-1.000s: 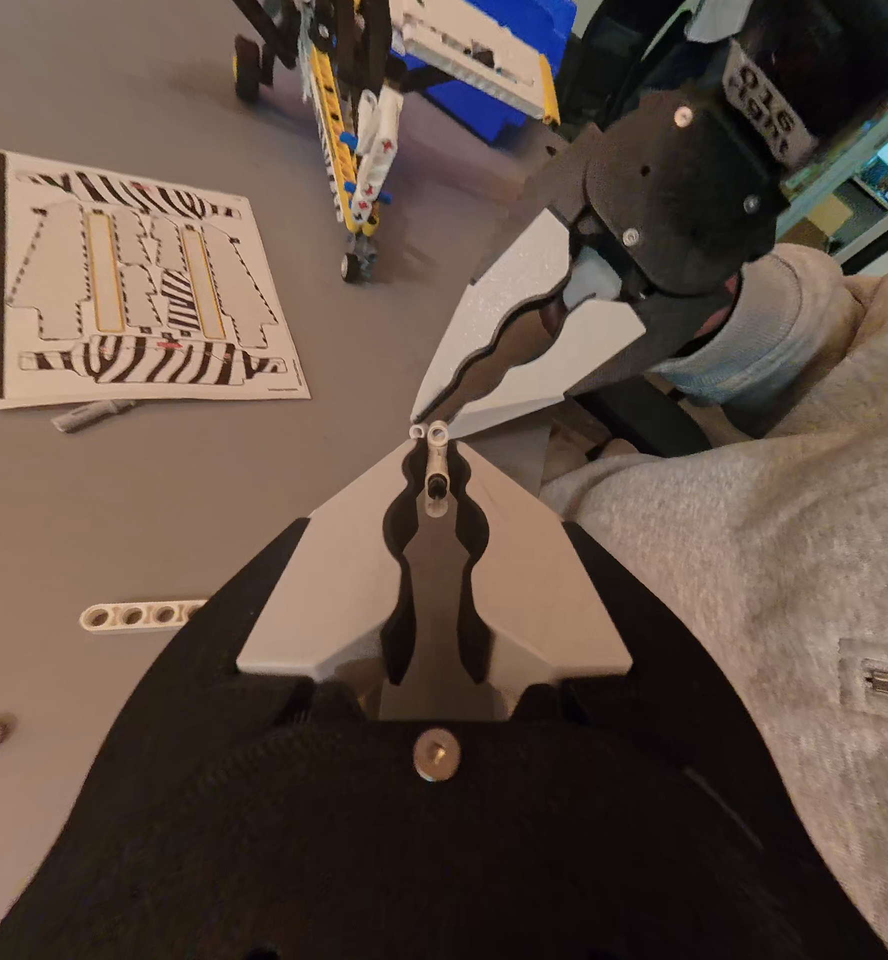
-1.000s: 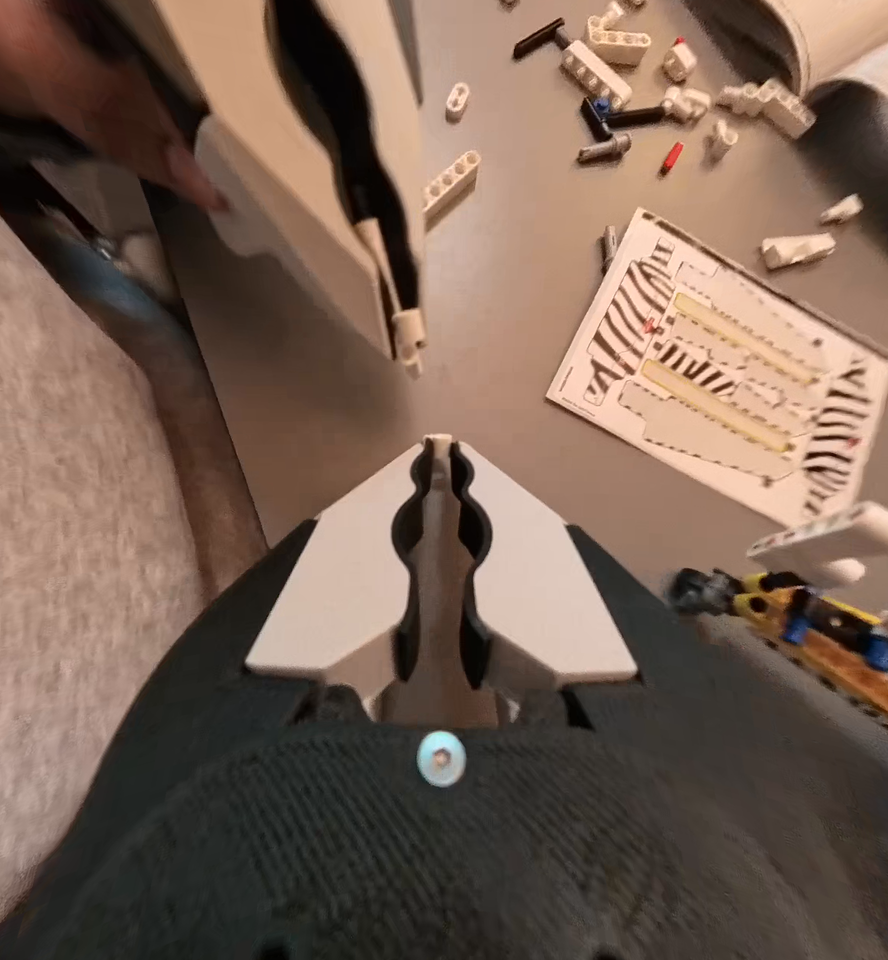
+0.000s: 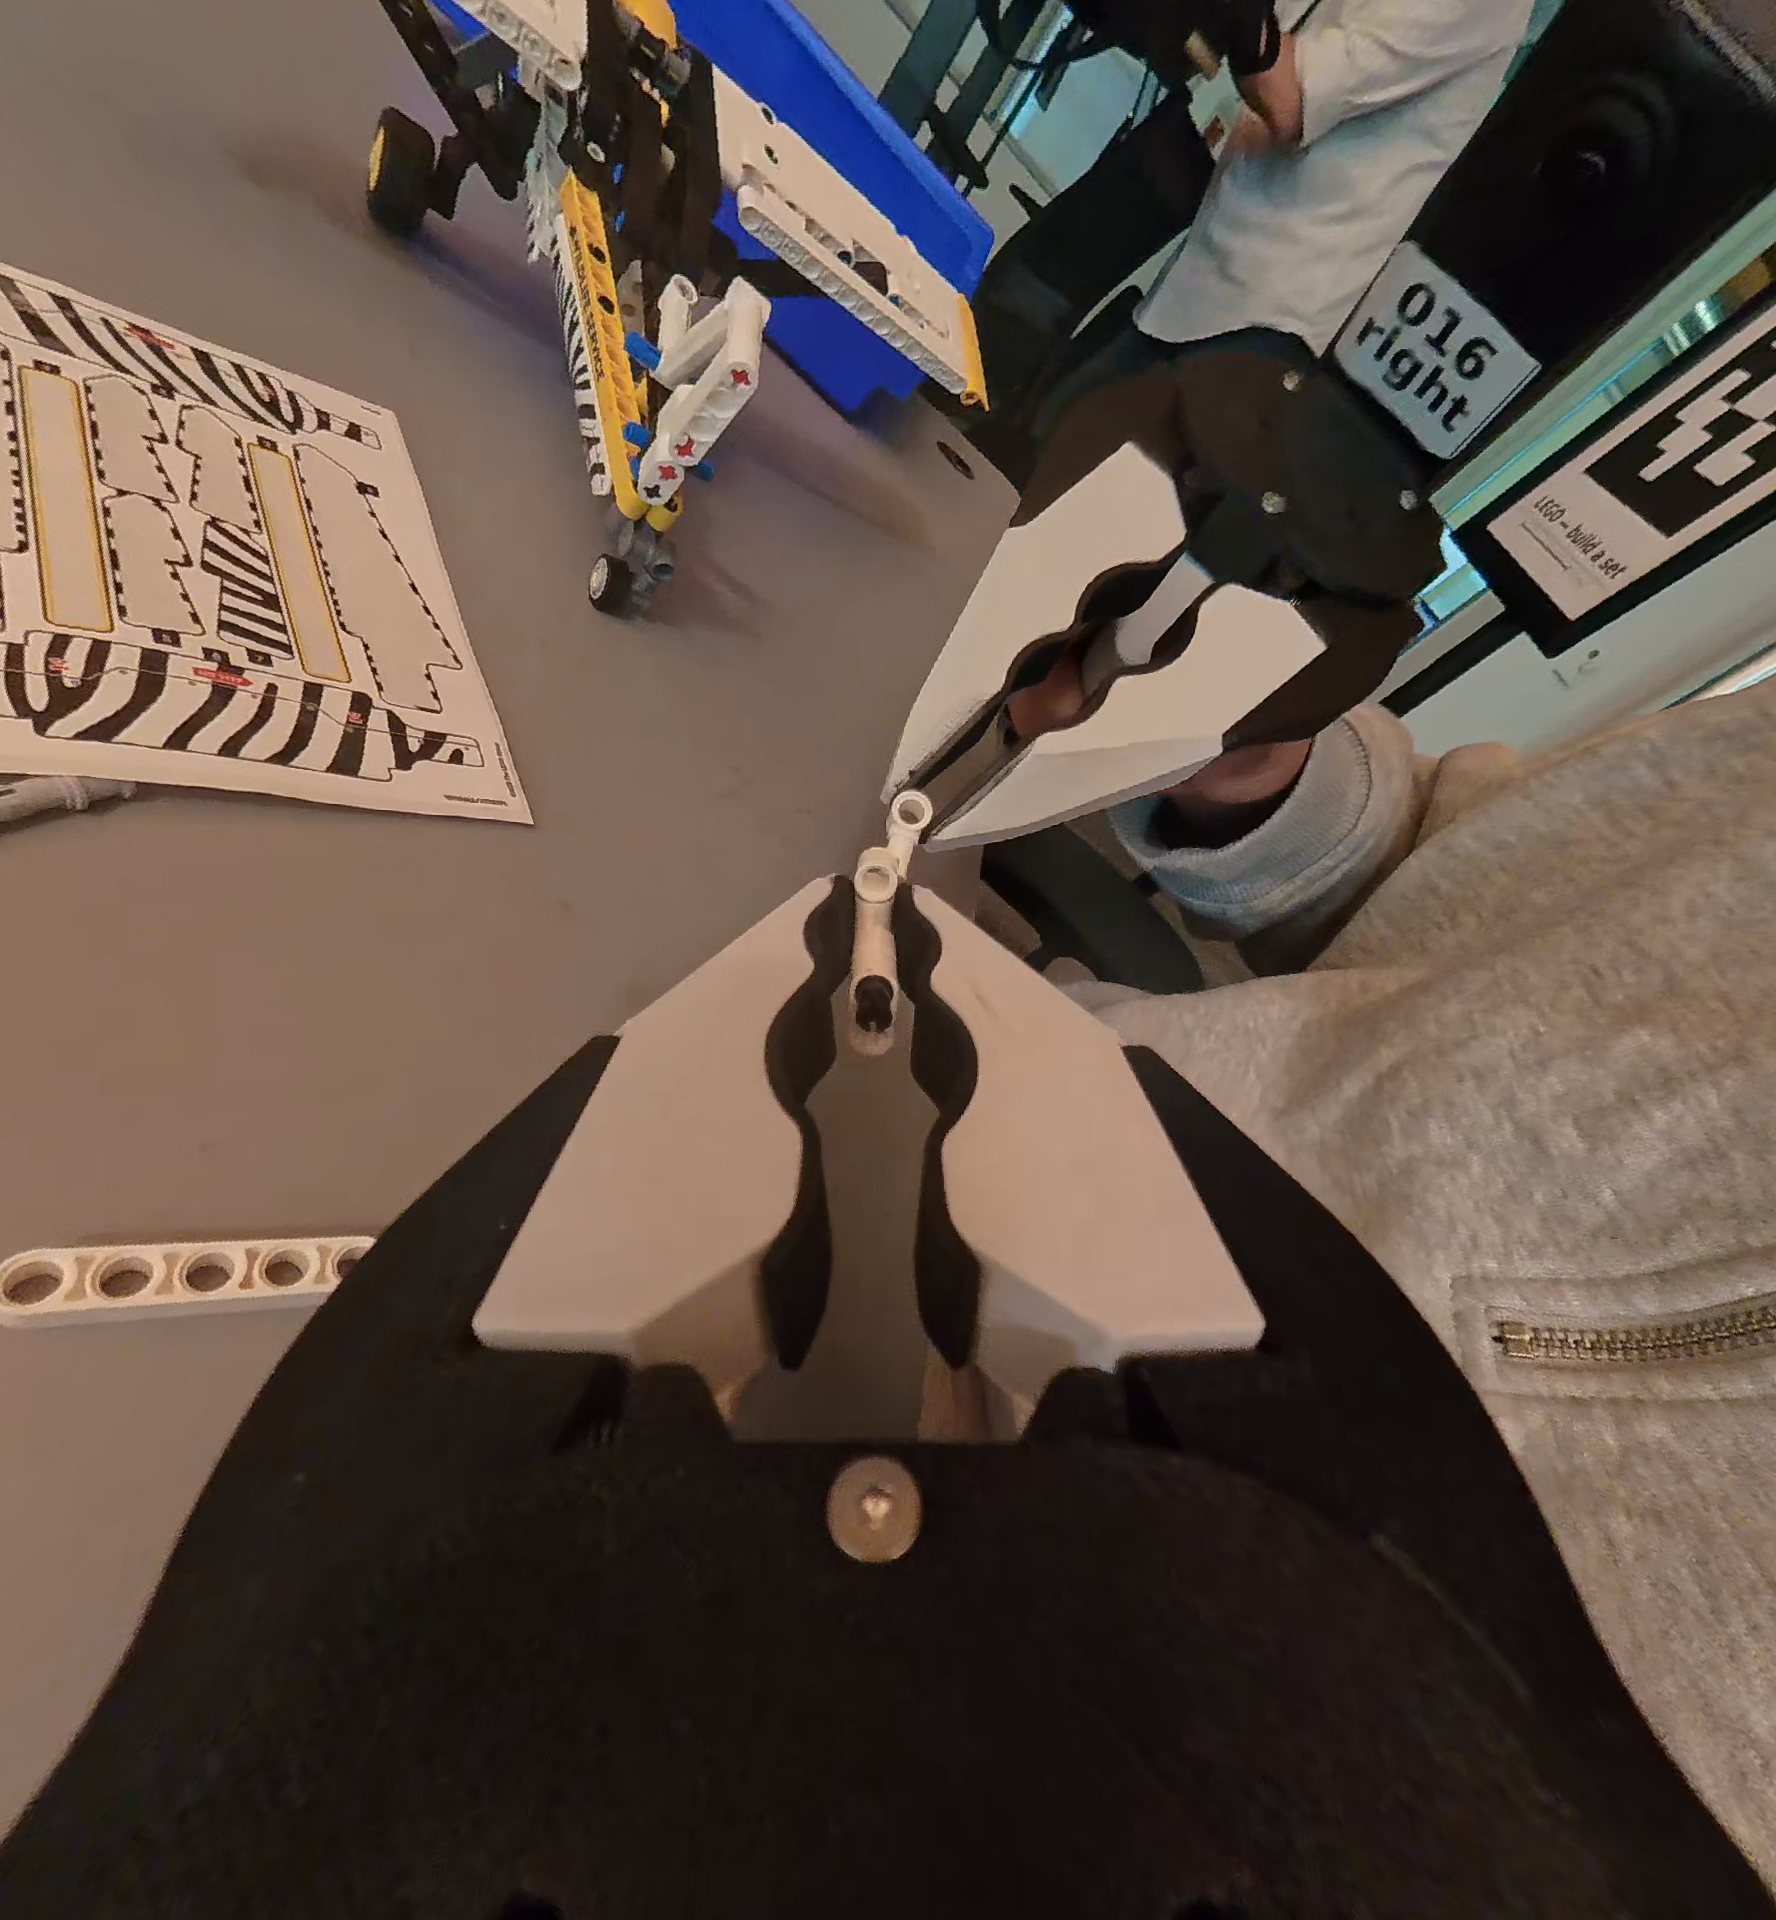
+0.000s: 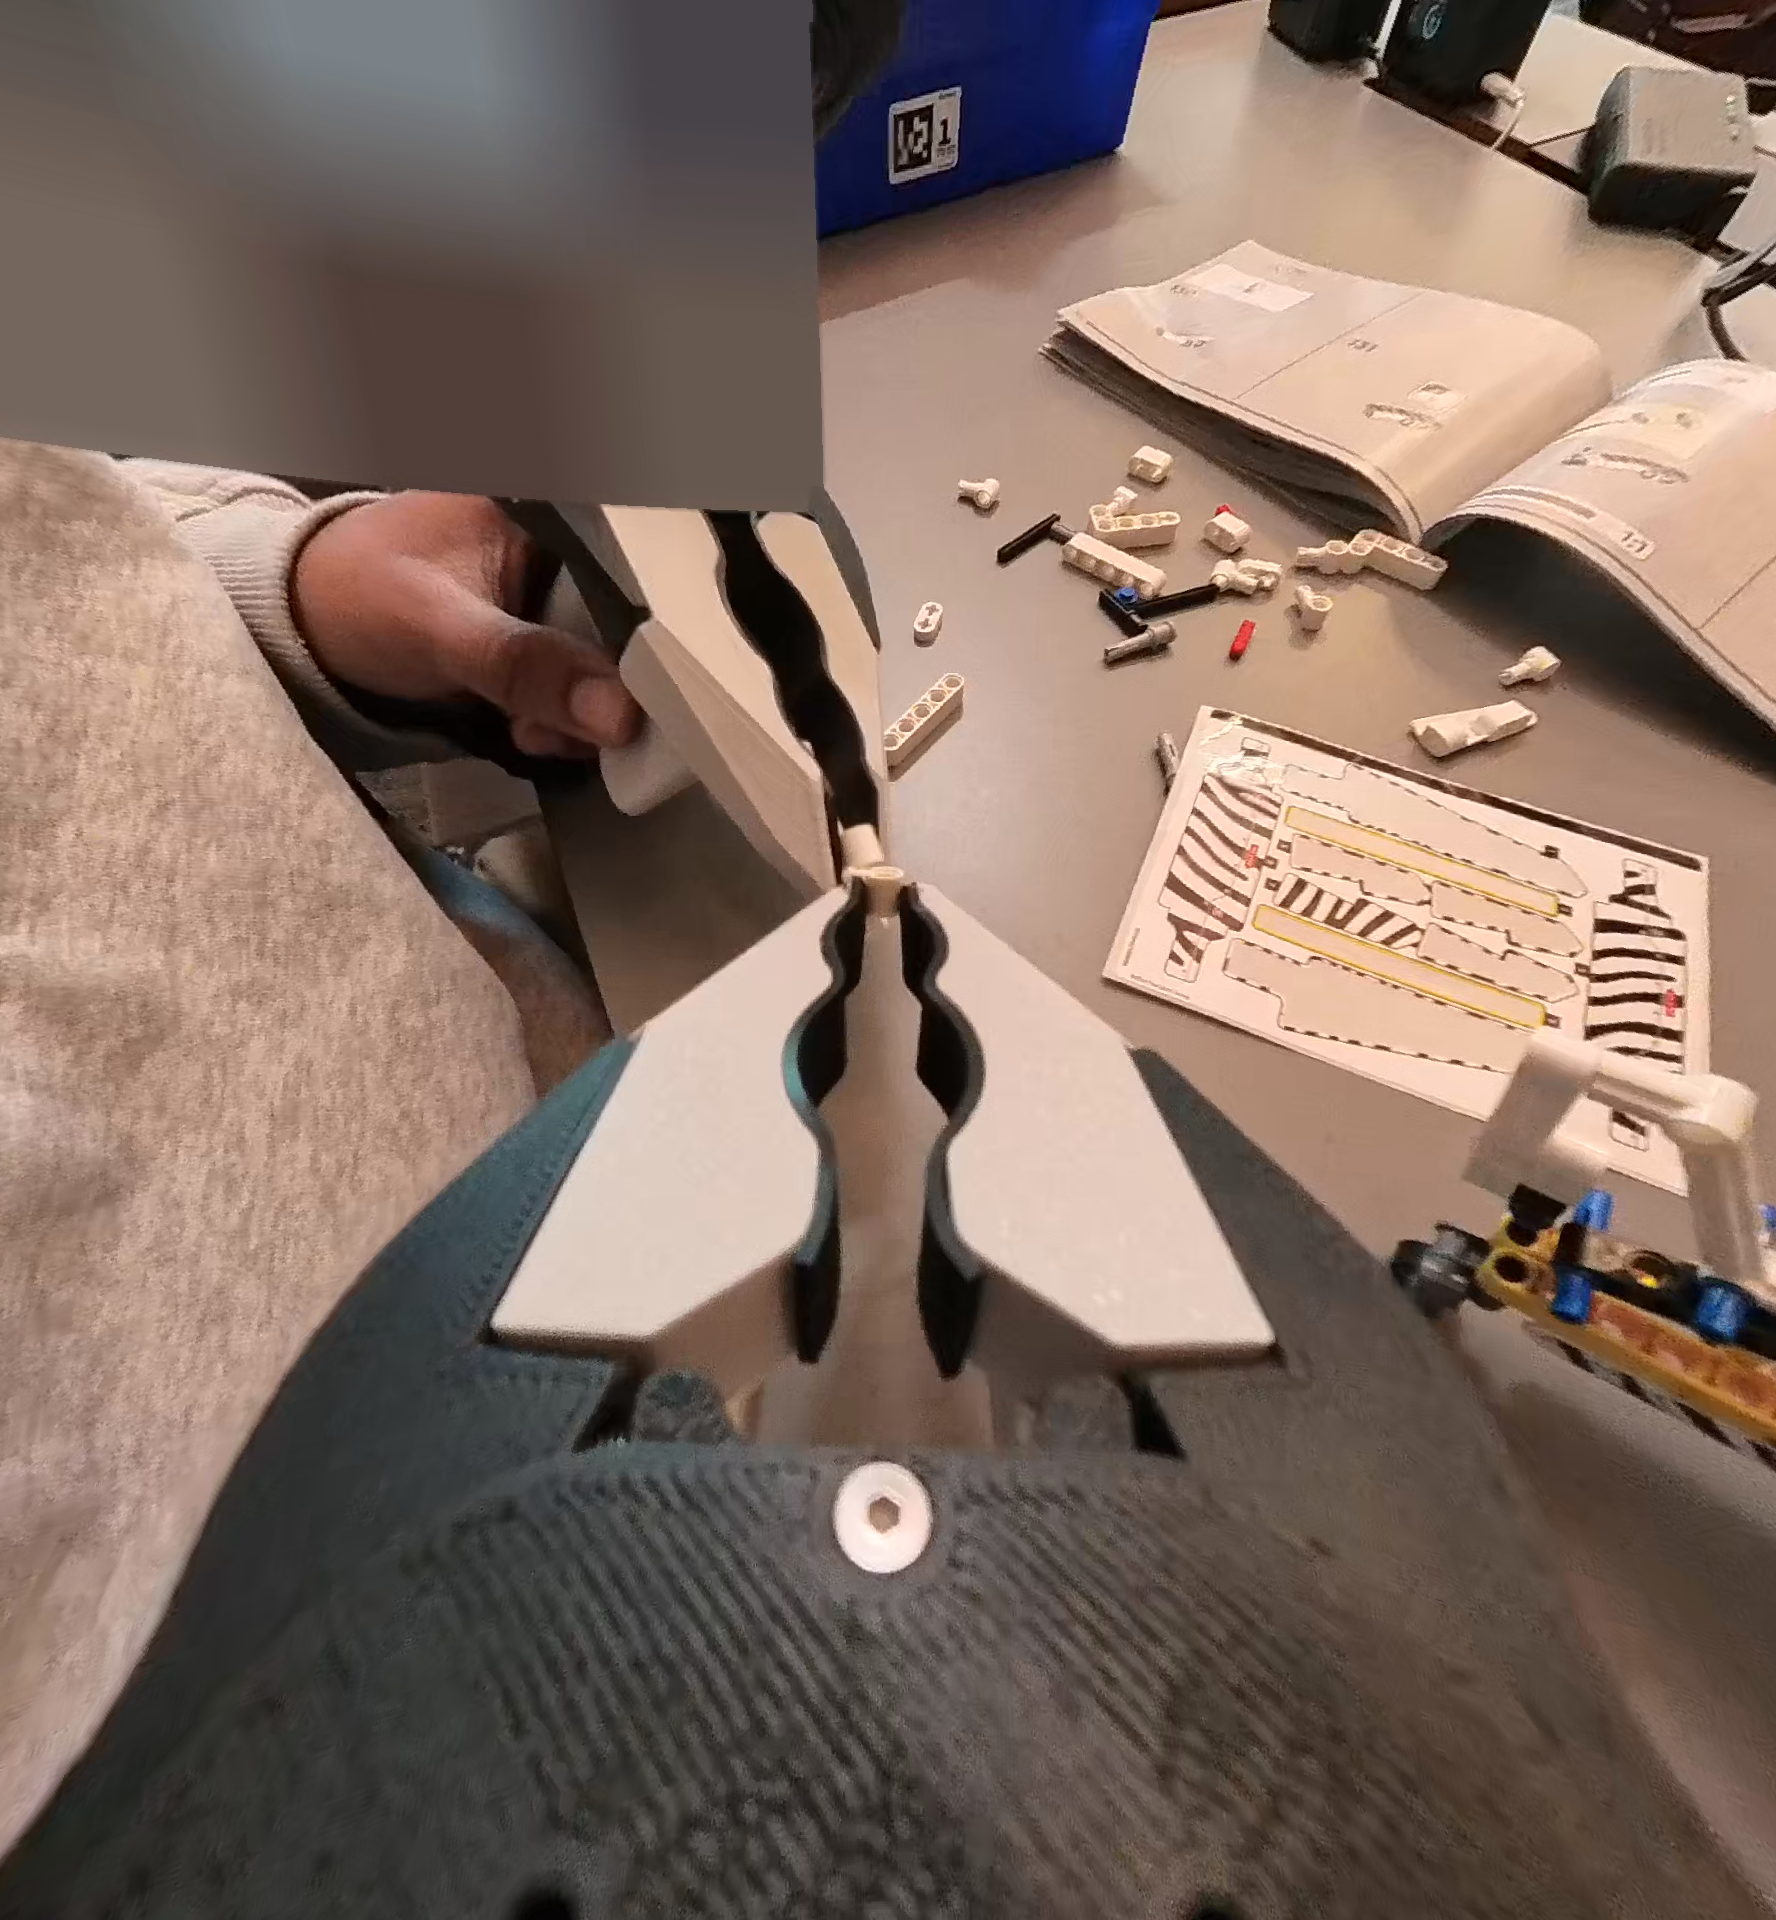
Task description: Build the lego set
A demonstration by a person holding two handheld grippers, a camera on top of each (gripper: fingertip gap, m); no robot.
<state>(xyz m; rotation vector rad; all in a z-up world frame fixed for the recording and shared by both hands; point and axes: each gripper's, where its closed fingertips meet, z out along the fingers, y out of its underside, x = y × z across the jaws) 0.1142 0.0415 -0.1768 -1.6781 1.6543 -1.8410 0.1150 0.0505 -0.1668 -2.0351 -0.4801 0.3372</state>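
Lettered tag [image 3: 1435, 353] on right tool [image 3: 913, 802]; sticker [image 4: 925, 135], perhaps coded, on blue bin [image 4: 1050, 73].

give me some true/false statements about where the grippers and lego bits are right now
1. The left gripper is shut on a small white connector. True.
2. The right gripper hangs far from the left one. False: their tips nearly meet.
3. The sticker sheet lies flat on the table. True.
4. The instruction booklet is closed. False: it lies open.
5. The white beam is held in a gripper. False: it rests on the table.
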